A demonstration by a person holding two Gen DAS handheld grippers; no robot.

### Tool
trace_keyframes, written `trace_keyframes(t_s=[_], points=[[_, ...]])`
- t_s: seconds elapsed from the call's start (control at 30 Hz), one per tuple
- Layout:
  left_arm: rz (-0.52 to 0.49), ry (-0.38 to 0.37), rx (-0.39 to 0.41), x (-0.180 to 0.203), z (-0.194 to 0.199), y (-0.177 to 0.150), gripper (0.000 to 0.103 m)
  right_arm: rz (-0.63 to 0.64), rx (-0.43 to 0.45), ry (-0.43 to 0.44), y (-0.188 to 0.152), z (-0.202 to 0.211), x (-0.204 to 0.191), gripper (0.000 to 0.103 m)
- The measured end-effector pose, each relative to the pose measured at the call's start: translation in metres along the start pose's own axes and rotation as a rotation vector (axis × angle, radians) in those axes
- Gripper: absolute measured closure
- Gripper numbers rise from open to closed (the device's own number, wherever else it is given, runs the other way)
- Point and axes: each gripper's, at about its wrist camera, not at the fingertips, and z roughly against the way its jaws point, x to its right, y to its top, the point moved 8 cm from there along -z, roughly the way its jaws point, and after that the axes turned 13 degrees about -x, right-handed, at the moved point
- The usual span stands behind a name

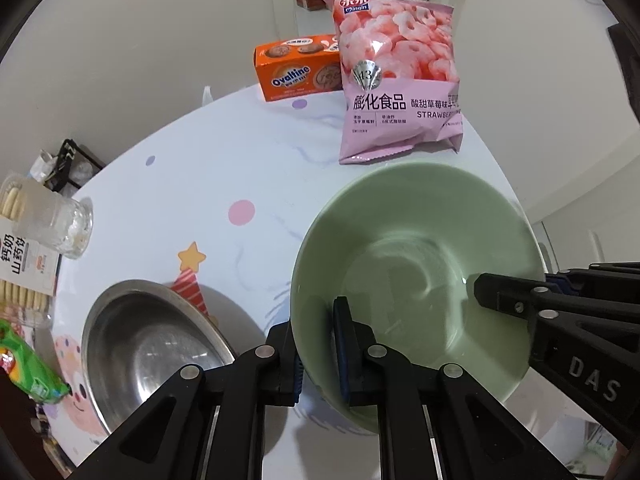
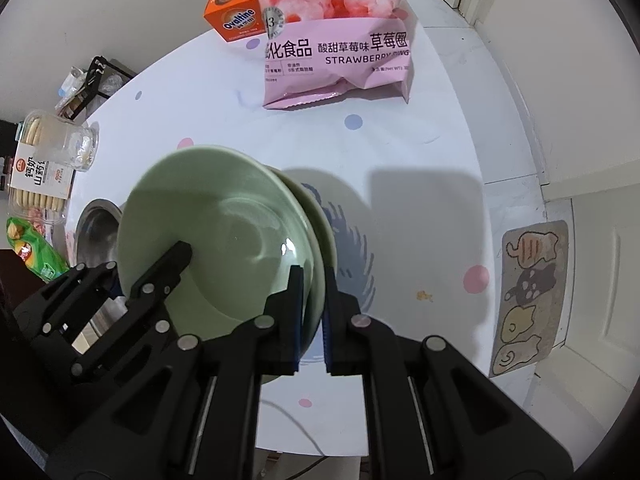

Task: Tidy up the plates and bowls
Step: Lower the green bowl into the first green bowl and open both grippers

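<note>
Left gripper: fingers pinched on the near rim of the green plate, one pad inside the dish, one outside. Right gripper: fingers likewise clamped on the opposite rim of the same green plate, one pad on each face. From the right wrist view a second green rim shows directly behind the first, so two nested dishes appear to be gripped together; whether they are separate pieces cannot be confirmed.

The plate is tilted above the surface, a round top with a white cover printed with dots and stars. Its well is empty.

Beside it, to the left, a steel bowl stands upright on the surface, empty.

Further out: a pink strawberry snack bag stands at the far edge, with an orange Ovaltine box just beside it. At the left edge, a clear plastic biscuit jar lies on its side, holding round pale biscuits. A green snack packet lies near it.

A cat-patterned mat lies on the floor.
</note>
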Motion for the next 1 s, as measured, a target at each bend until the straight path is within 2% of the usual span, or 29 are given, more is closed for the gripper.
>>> trace_keyframes(t_s=[0.1,0.2,0.3,0.33,0.37,0.43,0.6,0.67,1.0], points=[[0.020,-0.006,-0.057,-0.001,-0.018,-0.006,0.083,-0.003,-0.001,0.007,0.002,-0.002,-0.002,0.090],[0.035,-0.025,-0.047,0.000,-0.022,-0.011,0.079,-0.017,0.000,0.001,0.004,0.000,-0.004,0.086],[0.029,-0.029,-0.036,0.003,-0.019,-0.012,0.071,-0.013,-0.004,-0.005,0.004,0.002,-0.004,0.082],[0.027,-0.026,-0.030,0.003,-0.018,-0.012,0.067,-0.016,-0.009,-0.014,0.003,0.003,-0.004,0.070],[0.028,-0.021,-0.020,0.002,-0.015,-0.011,0.061,-0.022,-0.010,-0.026,0.001,0.004,-0.003,0.052],[0.031,-0.019,0.010,0.000,-0.007,-0.012,0.051,-0.025,0.021,-0.036,0.000,0.011,0.001,0.038],[0.016,-0.029,0.042,-0.002,0.010,-0.011,0.049,-0.057,0.030,-0.040,-0.003,0.013,0.011,0.037],[0.009,-0.032,0.047,-0.003,0.013,-0.011,0.043,-0.071,0.034,-0.022,-0.005,0.014,0.013,0.037],[0.038,-0.015,0.039,-0.014,0.007,-0.010,0.035,-0.118,0.027,0.036,-0.011,0.011,0.015,0.037]])
